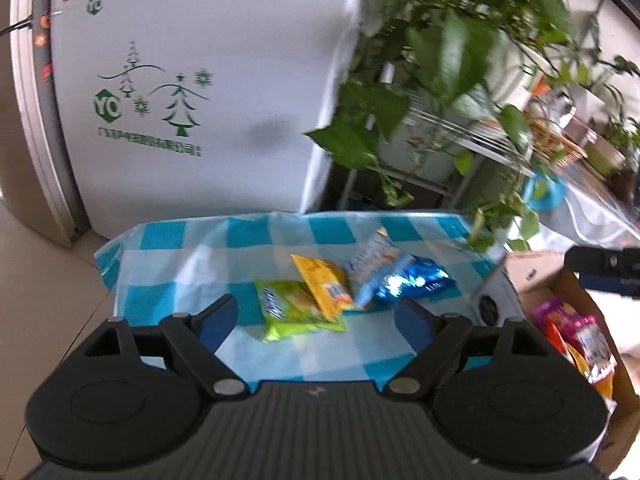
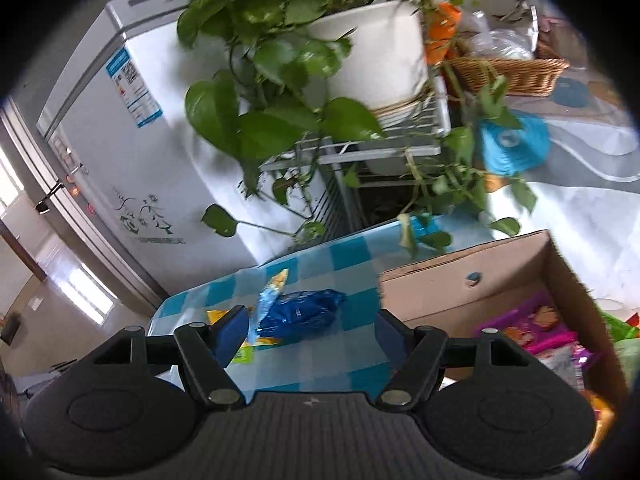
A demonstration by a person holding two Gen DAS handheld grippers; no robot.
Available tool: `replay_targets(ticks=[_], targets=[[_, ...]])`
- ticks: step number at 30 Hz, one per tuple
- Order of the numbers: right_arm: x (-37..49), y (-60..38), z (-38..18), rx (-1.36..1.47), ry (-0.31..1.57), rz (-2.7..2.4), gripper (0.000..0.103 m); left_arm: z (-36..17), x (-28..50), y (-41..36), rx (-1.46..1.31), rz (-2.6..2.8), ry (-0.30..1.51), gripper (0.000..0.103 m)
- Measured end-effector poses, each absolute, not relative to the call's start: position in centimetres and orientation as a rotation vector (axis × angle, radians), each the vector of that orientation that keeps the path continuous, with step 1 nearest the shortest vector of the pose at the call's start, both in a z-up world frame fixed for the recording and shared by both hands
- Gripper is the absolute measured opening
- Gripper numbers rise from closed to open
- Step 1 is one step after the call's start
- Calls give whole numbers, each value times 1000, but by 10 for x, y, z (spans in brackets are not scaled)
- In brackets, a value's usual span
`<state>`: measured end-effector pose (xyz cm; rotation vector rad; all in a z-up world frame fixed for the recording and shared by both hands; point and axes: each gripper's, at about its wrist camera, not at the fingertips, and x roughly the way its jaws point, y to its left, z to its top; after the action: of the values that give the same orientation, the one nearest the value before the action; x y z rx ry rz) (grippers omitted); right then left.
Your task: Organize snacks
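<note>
Four snack packs (image 1: 344,292) lie close together on the table (image 1: 280,352), some touching and overlapping. A box (image 2: 460,280) sits on the table to their right, with more snacks (image 2: 532,328) inside it. Behind the table stands a fridge (image 1: 200,80), and a plant (image 2: 288,60) is to its right.

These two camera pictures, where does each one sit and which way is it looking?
Left wrist view: sits on the left gripper, looking forward over its open fingers at snack packets on the checkered tablecloth, fridge behind.
Right wrist view: sits on the right gripper, open, facing the blue packet and cardboard box.
Shared: blue packet, box, tablecloth, fridge, plant.
</note>
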<state>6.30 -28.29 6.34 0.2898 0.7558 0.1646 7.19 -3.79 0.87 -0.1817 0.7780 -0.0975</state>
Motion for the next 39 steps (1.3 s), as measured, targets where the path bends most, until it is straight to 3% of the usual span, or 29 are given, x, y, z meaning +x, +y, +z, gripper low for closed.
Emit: replay_targets(ticks=[17, 39], targets=[[127, -234, 28, 327, 788, 147, 70, -23, 142, -19, -248, -38, 810, 87], [204, -193, -46, 167, 922, 98, 68, -83, 198, -38, -93, 15, 908, 88]])
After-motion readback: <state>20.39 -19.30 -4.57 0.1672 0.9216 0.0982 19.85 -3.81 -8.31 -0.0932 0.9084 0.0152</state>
